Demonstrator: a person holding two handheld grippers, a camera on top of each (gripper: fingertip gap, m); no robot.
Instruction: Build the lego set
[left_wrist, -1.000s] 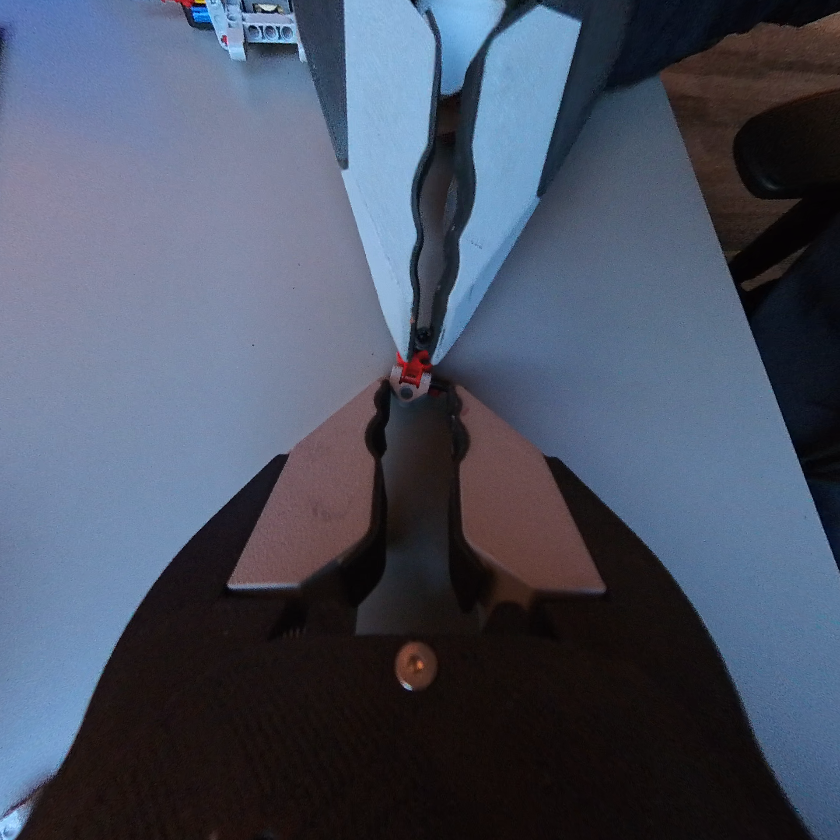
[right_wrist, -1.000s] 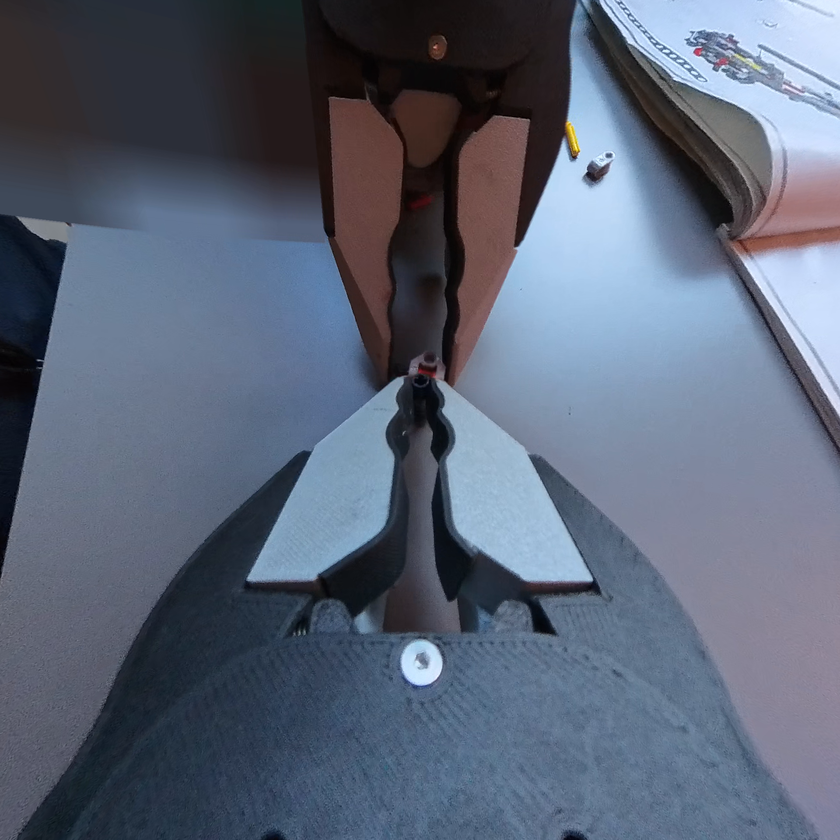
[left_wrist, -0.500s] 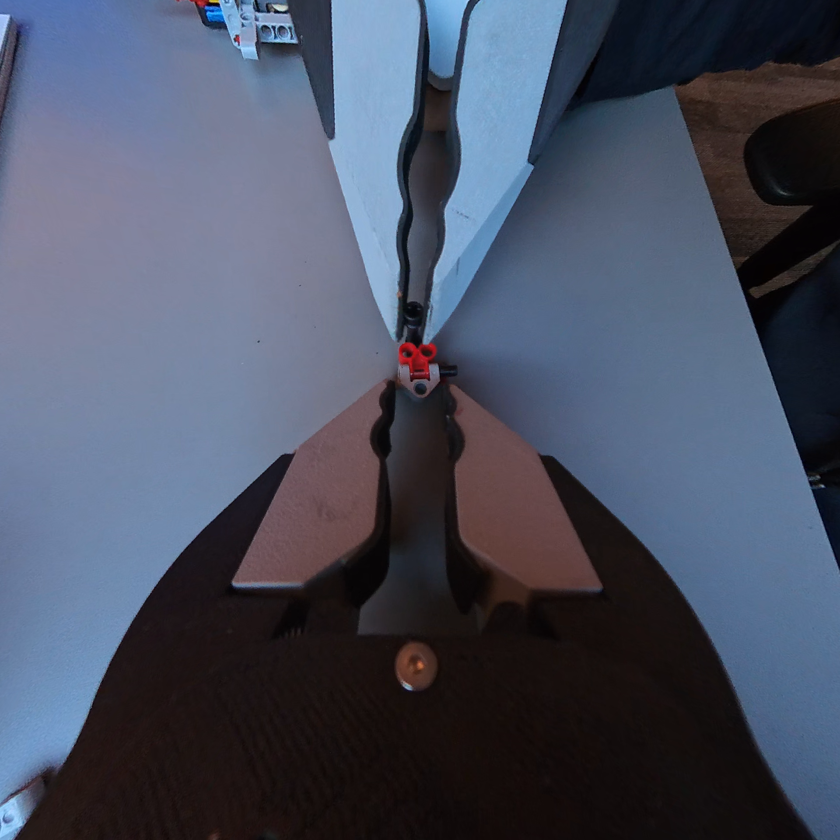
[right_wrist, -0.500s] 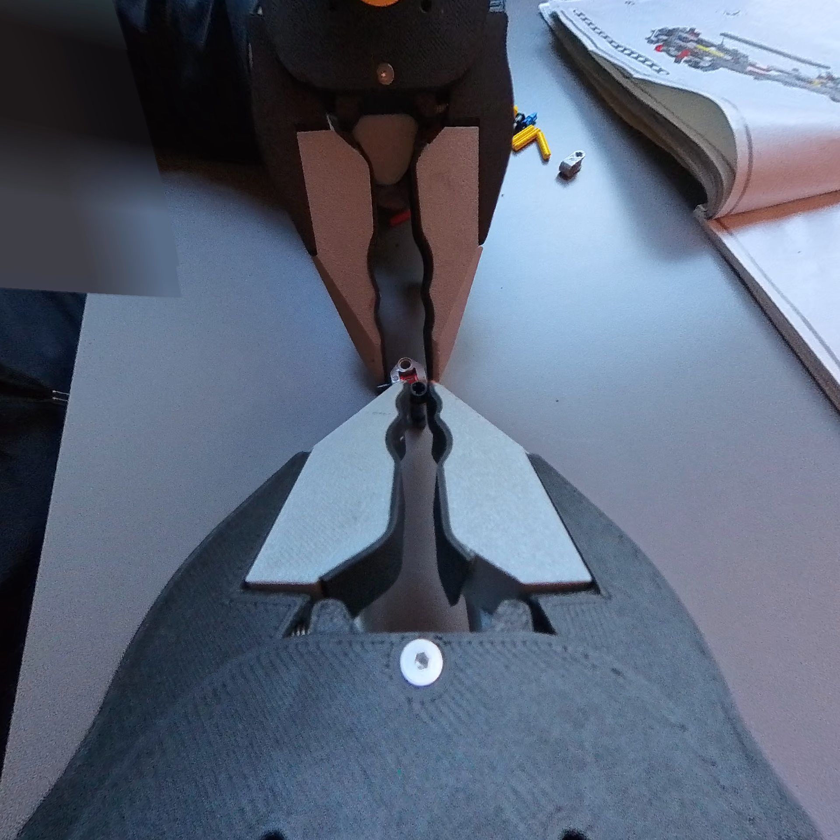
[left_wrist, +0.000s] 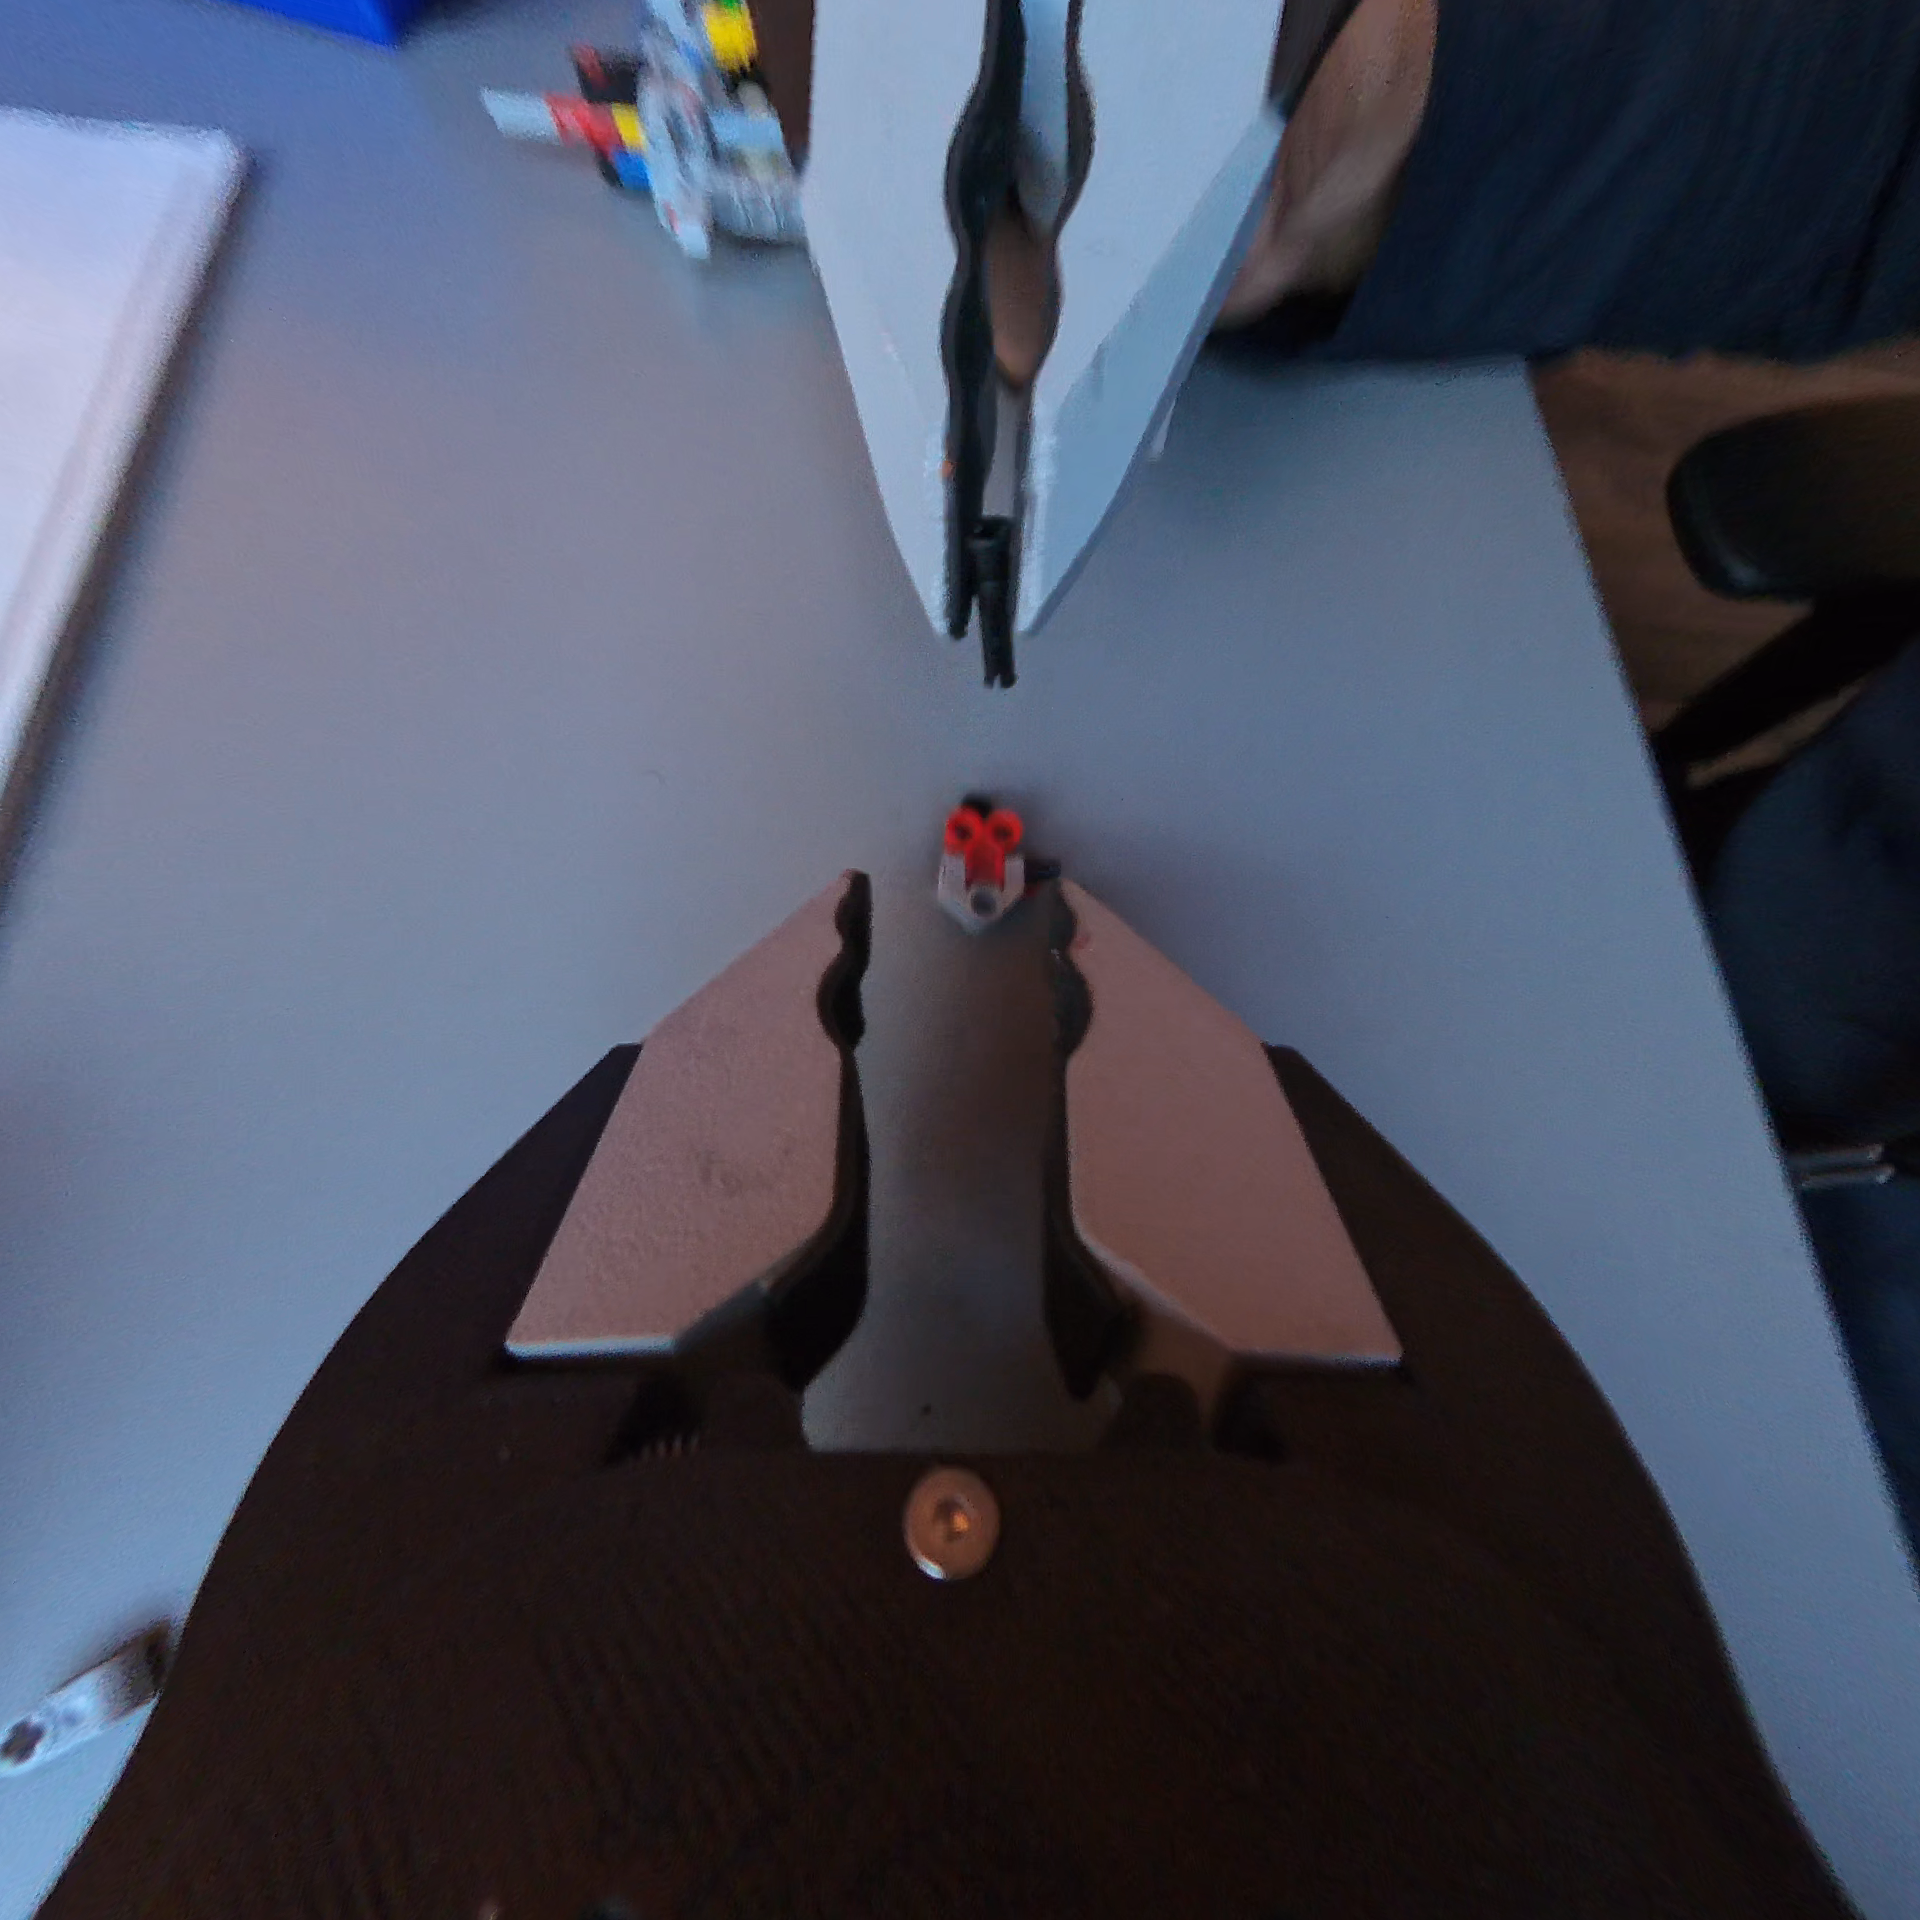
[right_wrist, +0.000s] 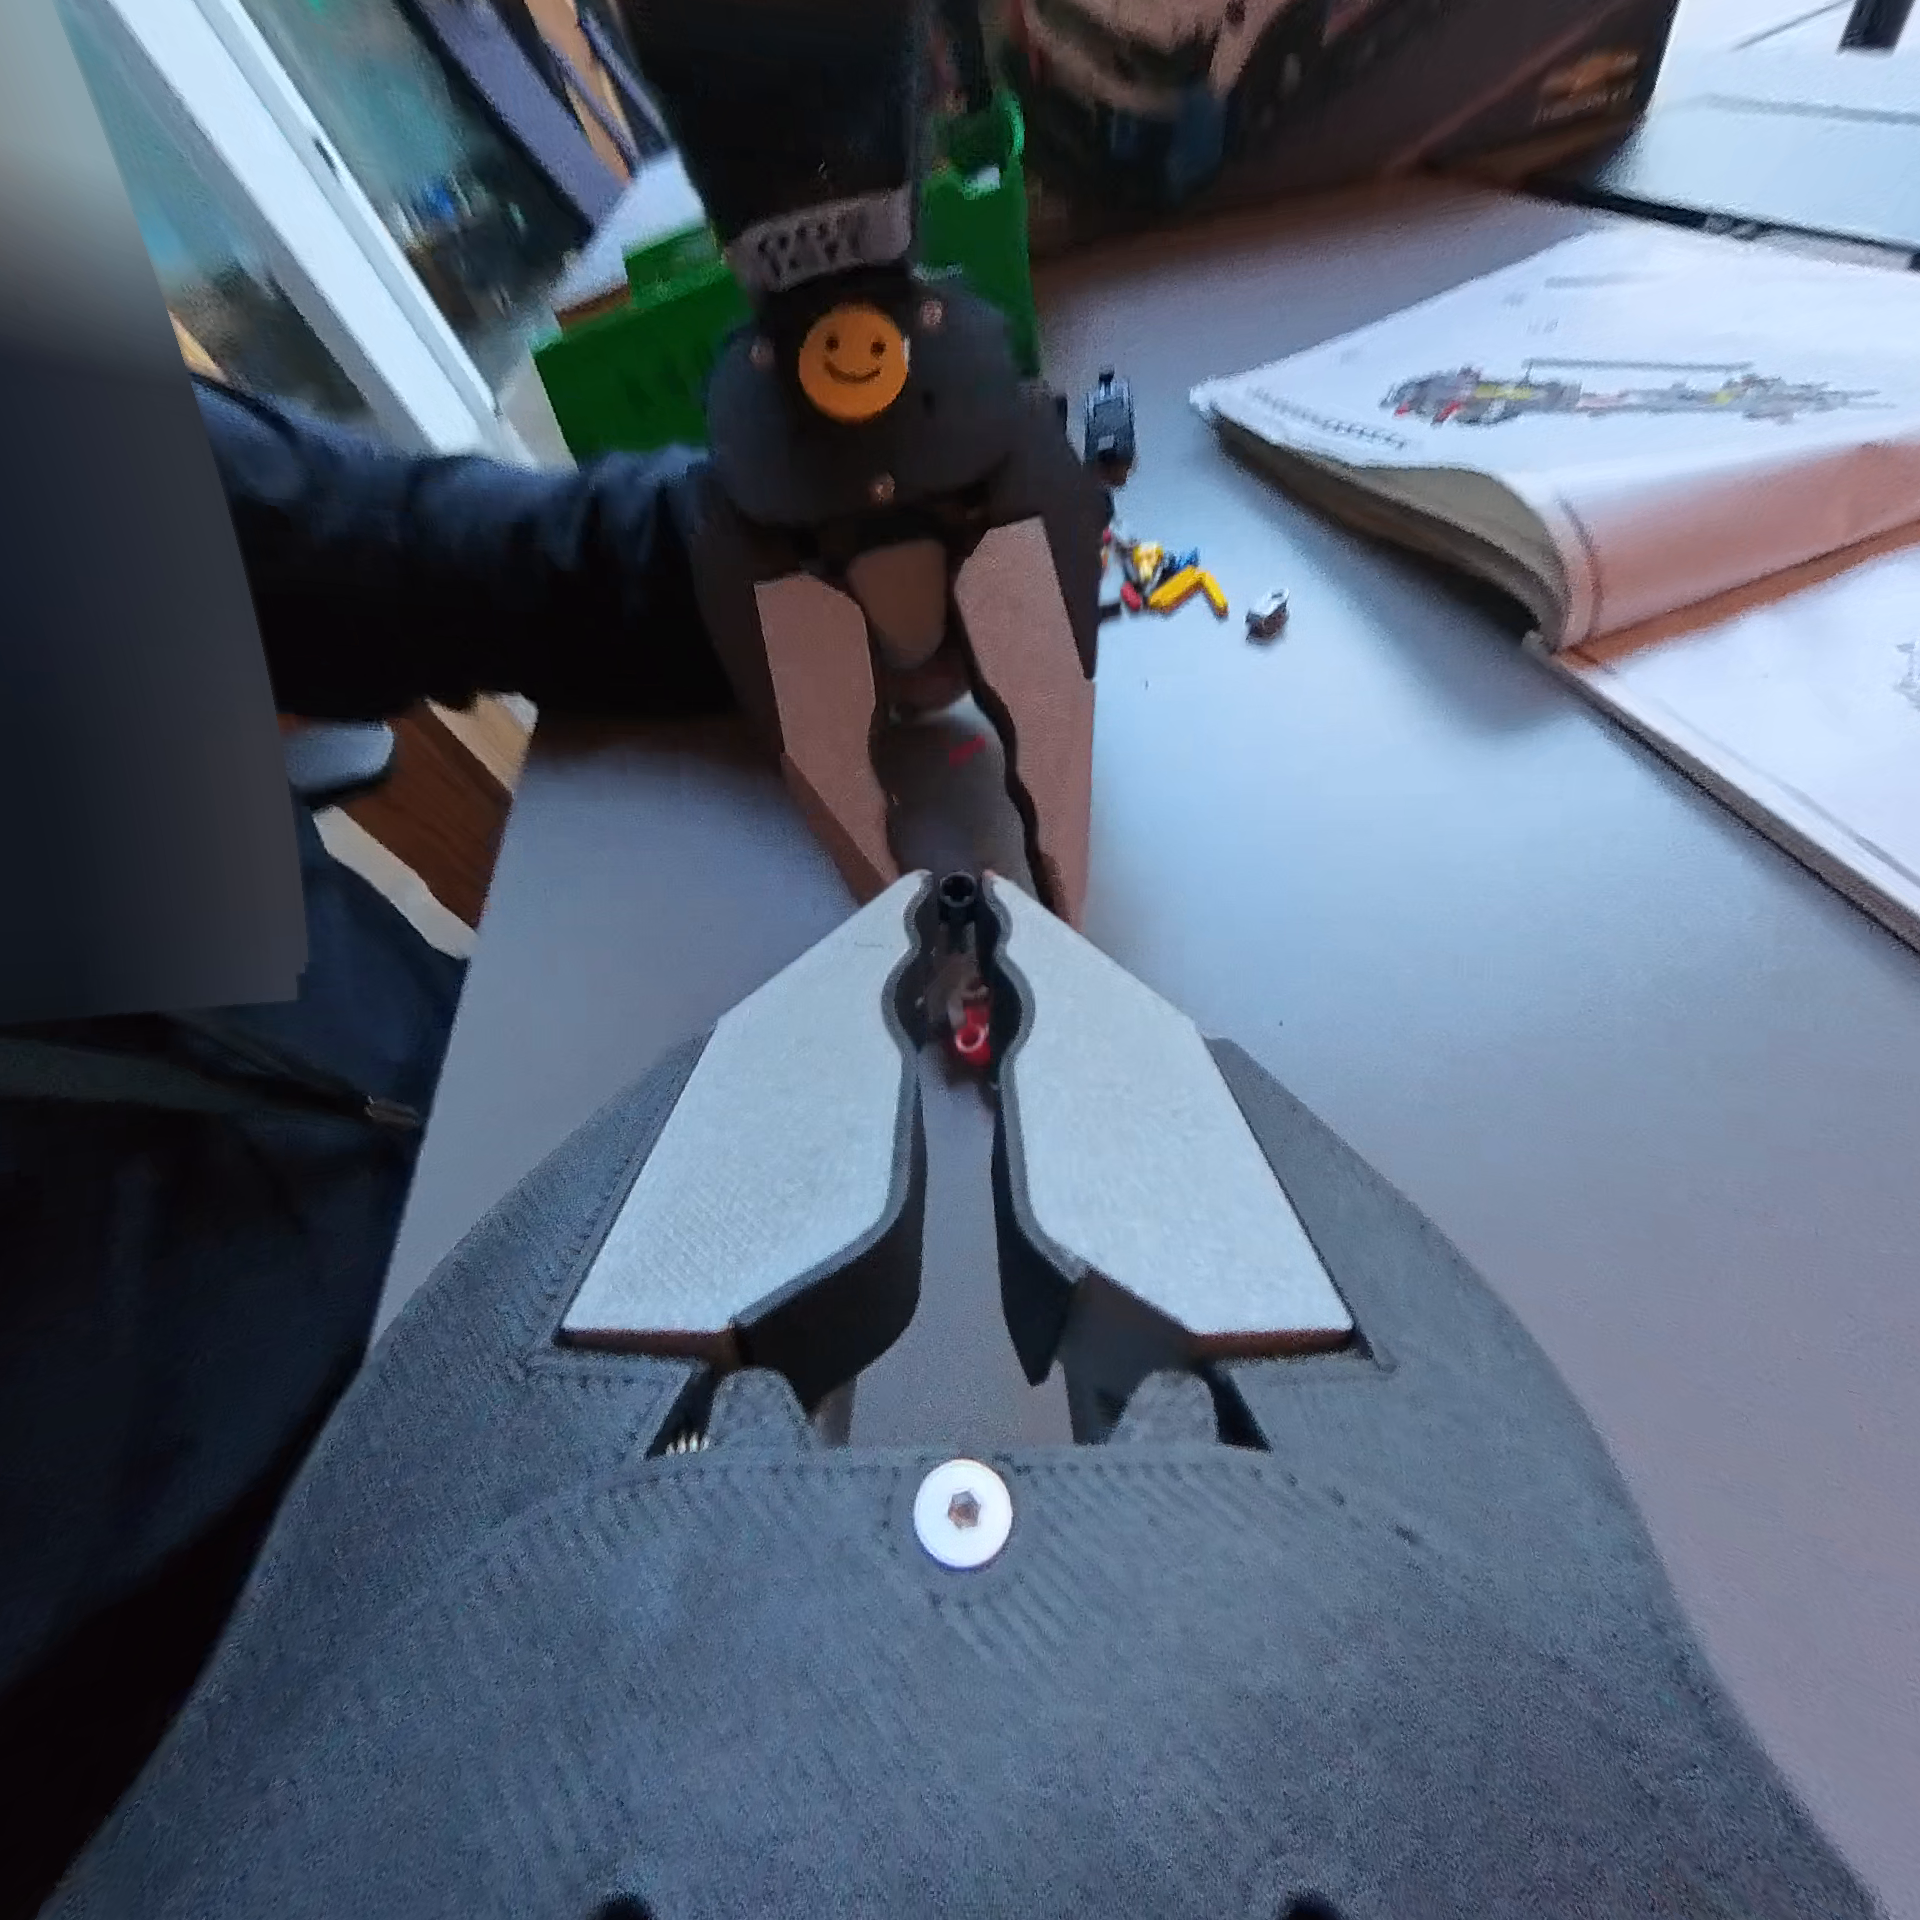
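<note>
- Left hand-held gripper (left_wrist: 961, 904): jaws spread, pads clear of the small red-and-grey brick assembly (left_wrist: 979, 868) – the piece lies on the grey bench (left_wrist: 416, 623) just beyond the fingertips, nearer the right finger
- Right hand-held gripper (right_wrist: 956, 894): jaws pressed together, pinching a black pin (right_wrist: 956, 896) that sticks out past the tips, raised above the bench
- Grippers face each other, tips apart
- Surroundings – open instruction booklet (right_wrist: 1558, 457), loose coloured bricks (right_wrist: 1164, 582), part-built brick model (left_wrist: 696, 135)
</note>
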